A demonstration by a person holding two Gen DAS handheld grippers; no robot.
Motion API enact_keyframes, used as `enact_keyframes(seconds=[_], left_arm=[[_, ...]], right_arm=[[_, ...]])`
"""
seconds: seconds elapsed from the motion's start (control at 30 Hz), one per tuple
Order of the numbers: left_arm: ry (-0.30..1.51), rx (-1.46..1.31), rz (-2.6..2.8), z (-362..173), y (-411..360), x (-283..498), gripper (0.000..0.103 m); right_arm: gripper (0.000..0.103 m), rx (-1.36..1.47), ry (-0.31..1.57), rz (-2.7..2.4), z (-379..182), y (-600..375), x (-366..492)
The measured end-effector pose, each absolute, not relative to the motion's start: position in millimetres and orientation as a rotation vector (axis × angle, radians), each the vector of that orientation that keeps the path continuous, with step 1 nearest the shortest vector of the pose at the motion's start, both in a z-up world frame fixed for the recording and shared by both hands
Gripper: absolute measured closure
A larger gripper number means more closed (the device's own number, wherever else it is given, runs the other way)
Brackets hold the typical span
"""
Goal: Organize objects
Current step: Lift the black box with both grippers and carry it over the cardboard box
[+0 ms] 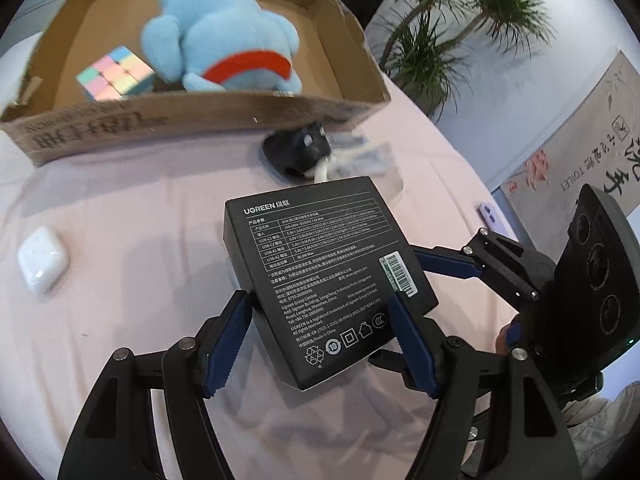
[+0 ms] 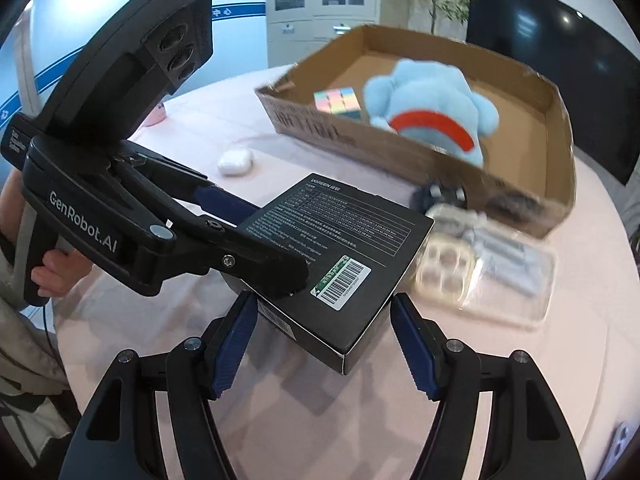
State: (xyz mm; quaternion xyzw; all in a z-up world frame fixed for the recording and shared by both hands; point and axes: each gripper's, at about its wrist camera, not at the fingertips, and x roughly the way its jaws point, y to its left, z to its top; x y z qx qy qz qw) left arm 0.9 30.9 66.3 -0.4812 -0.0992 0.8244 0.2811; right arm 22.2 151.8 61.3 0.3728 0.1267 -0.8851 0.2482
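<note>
Now black box flat, label-up, UGREEN end twd carton

Both tools point steeply downward and forward. The left black tool with blue ribbed pads clamps the flat black printed box by two opposite edges. The right black tool clamps the same box from the adjacent side. A hand grips the left tool's handle.

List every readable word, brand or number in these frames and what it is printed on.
"UGREEN": top of the black box held by both grippers.
"65.0W Max": its spec table; other fine print too small.
"GenRobot.AI": side of the left gripper.
"TOILET": wall sign.
Cardboard box print: upside down, blurred, unreadable.
</note>
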Motion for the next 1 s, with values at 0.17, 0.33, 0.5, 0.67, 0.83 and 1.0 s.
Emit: enact_keyframes(seconds=[0.17, 0.33, 0.5, 0.67, 0.83, 1.0], left_arm=[[-0.284, -1.235, 2.263, 81, 19, -3, 0.033], [-0.295, -1.195, 2.312, 95, 4, -16, 0.033], [-0.324, -1.157, 2.355, 103, -5, -23, 0.033], [-0.305, -1.129, 2.387, 115, -5, -34, 0.033], [-0.238, -1.073, 2.416, 136, 6, -53, 0.033], [-0.192, -1.004, 2.443, 154, 19, -66, 0.033]], right_arm=[[0.035, 0.954, 0.374, -2.429, 77, 141, 15], [0.035, 0.893, 0.423, -2.446, 88, 130, 3], [0.035, 0.838, 0.439, -2.453, 98, 123, -8], [0.035, 0.799, 0.476, -2.468, 109, 120, -19], [0.035, 0.758, 0.482, -2.505, 124, 131, -35], [0.035, 0.726, 0.483, -2.539, 140, 147, -48]])
